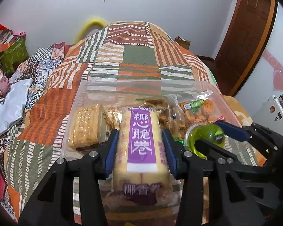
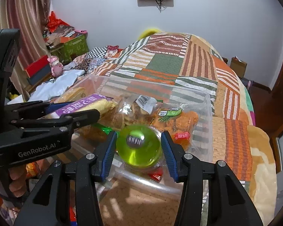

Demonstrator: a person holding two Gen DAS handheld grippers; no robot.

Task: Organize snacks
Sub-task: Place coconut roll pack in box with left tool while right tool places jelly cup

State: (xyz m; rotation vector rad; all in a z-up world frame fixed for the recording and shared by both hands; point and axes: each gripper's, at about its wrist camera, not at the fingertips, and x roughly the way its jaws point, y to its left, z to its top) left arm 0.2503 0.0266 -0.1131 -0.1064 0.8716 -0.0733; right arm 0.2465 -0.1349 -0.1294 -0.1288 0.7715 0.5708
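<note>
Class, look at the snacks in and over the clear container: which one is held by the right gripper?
The round green jelly cup, between the right gripper pads; the purple-labelled roll sits in the left gripper.

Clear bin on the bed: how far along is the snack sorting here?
Done: several snack packs, including an orange one, already lie in the clear bin. In hand: the left gripper holds a purple-labelled roll pack and the right gripper a green jelly cup, both over the bin. Left: releasing both.
</note>
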